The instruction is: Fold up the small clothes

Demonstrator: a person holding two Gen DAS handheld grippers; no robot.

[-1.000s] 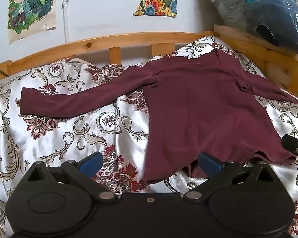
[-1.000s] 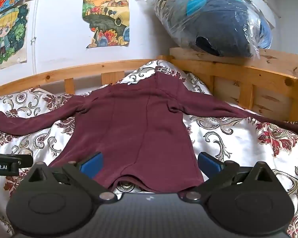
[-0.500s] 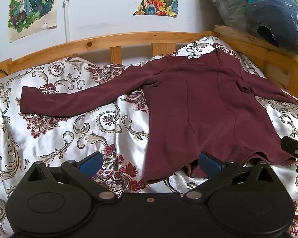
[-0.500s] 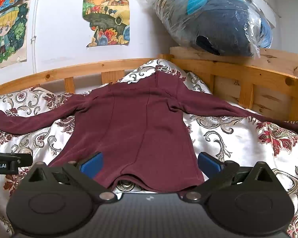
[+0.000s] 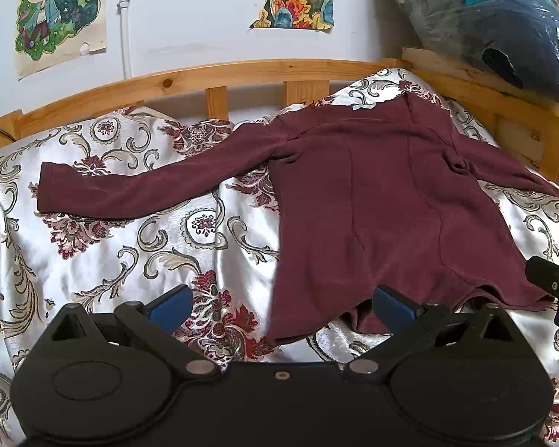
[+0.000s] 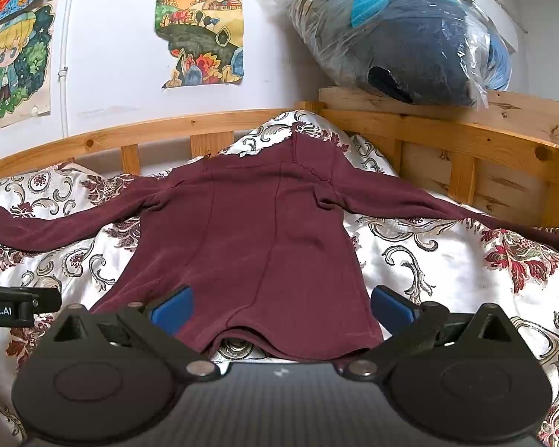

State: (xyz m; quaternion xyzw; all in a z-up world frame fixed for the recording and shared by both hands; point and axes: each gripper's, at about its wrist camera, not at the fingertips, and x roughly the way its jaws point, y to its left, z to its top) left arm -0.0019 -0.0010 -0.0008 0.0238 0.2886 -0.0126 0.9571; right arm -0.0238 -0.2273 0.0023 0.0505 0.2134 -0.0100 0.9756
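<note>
A matt, soft-knit maroon top lies ahead of the matt black plastic right claw on a glossy satin bedspread, with a smooth varnished wooden bed rail, shiny crinkled plastic bag and paper posters beyond.

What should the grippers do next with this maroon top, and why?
Probably lower the left gripper onto the hem corner of the top and close on it. The top lies spread flat on the bedspread, both sleeves out, nothing folded yet, and both grippers hang open just short of the hem, the right gripper centred on it.
</note>
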